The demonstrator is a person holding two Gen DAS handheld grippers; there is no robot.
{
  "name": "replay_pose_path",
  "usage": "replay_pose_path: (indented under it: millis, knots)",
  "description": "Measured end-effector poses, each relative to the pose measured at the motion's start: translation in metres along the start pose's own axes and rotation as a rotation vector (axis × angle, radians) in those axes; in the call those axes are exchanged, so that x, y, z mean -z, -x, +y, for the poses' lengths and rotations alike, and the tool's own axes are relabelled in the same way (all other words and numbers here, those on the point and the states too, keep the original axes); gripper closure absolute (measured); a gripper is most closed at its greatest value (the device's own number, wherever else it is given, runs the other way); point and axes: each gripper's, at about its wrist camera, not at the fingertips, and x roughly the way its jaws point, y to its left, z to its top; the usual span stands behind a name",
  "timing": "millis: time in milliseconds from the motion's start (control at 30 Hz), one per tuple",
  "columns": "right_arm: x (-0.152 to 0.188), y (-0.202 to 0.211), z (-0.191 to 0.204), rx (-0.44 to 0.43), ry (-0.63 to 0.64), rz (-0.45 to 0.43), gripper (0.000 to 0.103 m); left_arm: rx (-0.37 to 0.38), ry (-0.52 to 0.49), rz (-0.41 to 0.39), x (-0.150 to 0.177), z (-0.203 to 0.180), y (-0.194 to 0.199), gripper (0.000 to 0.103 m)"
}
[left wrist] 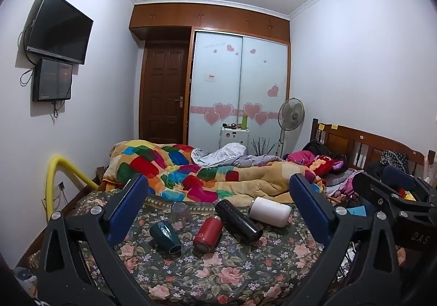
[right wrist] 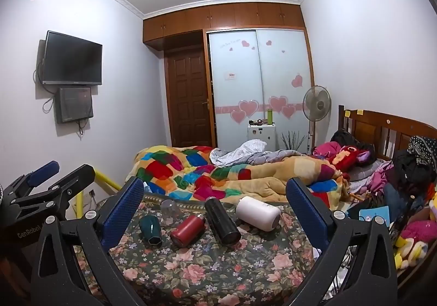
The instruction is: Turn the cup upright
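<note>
Floral bedspread (left wrist: 218,273), white-walled bedroom

Glossy black flask (left wrist: 238,221), matt white bottle (left wrist: 270,211), clear glass cup (left wrist: 180,214), floral cloth bedspread (left wrist: 218,273).

toppled cups (right wrist: 188,229), floral bedspread (right wrist: 218,265), jaws spread

Walls: plain white
Left wall: television (right wrist: 72,58)
Far end: brown door (right wrist: 188,98), heart-stickered wardrobe (right wrist: 259,82)
Corner: standing fan (right wrist: 316,104)
Bed: wooden headboard (right wrist: 382,128), patchwork quilt (right wrist: 191,172)
</note>
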Motion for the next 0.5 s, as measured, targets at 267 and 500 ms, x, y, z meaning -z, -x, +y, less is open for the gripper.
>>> replay_pose_path:
  millis: [267,500]
  knots:
    - [-0.0013,0.0021,-0.0013,0.0,-0.002,0.001,0.0,-0.002,0.01,0.002,-0.0001,0.0025,-0.0024,0.0]
    - [0.0002,0.0029,-0.002,0.0,-0.004,0.001,0.0,-0.002,0.012,0.001,0.0004,0.0036,-0.0026,0.0]
